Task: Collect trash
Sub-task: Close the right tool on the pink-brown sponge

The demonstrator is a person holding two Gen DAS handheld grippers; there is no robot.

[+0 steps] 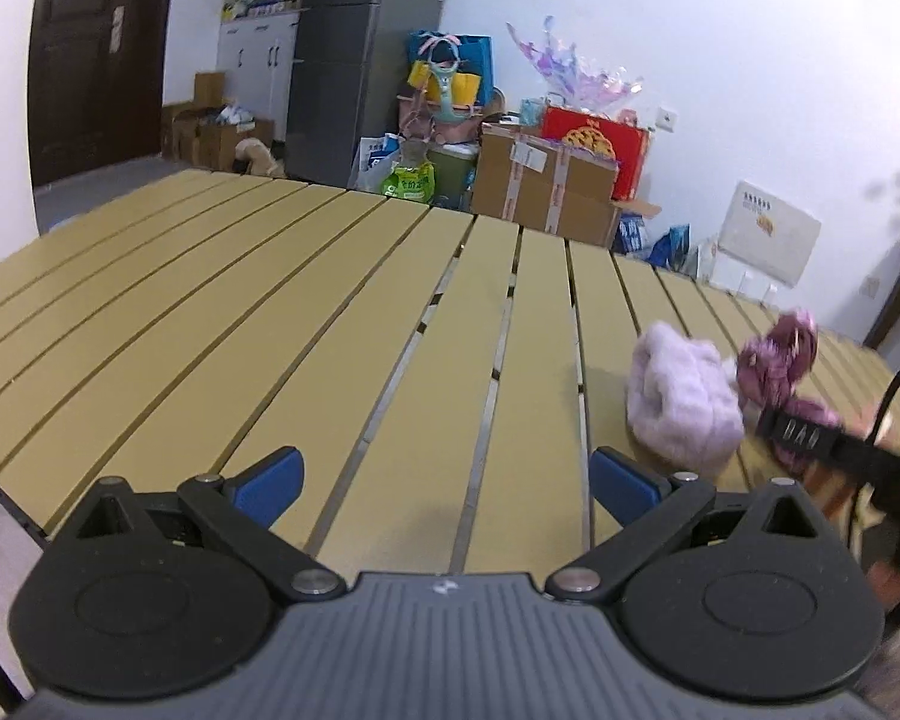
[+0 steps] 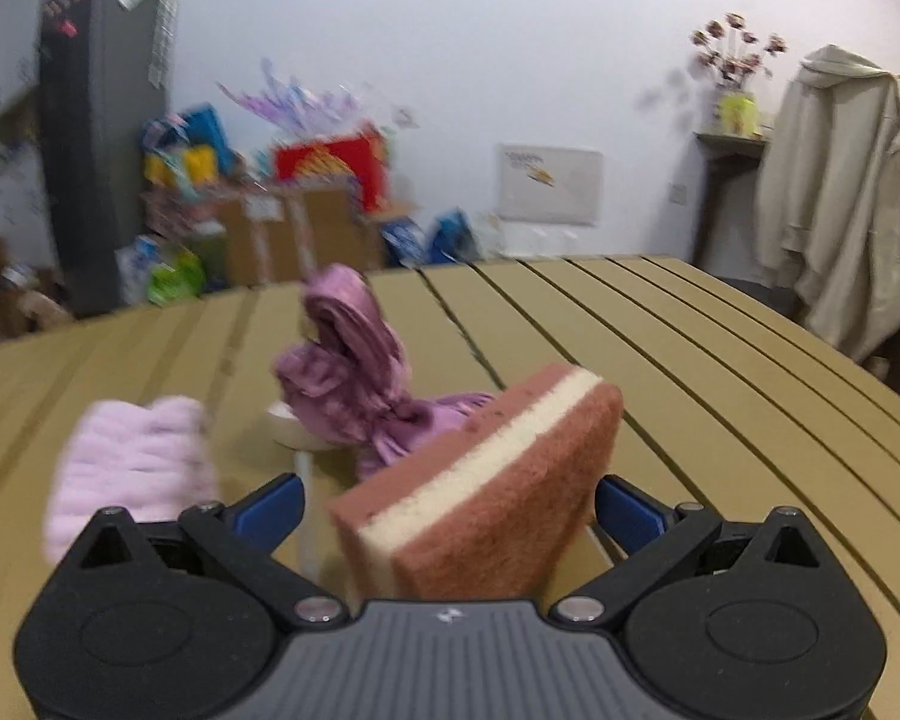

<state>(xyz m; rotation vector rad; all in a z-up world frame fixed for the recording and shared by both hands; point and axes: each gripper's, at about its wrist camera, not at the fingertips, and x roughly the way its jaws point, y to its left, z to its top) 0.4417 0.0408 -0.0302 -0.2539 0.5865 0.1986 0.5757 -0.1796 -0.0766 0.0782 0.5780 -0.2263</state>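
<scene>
Slatted yellow table (image 1: 222, 324), left tool (image 1: 444, 483) wide open, empty, right tool (image 2: 450, 507) spread around one sponge (image 2: 480, 480), grip unclear.

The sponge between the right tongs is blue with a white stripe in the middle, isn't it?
Not quite. The sponge between the right tongs does have a white stripe in the middle, but its outer layers are reddish-brown, not blue. Only the tongs' fingertips are blue. The right wrist view shows this.
</scene>
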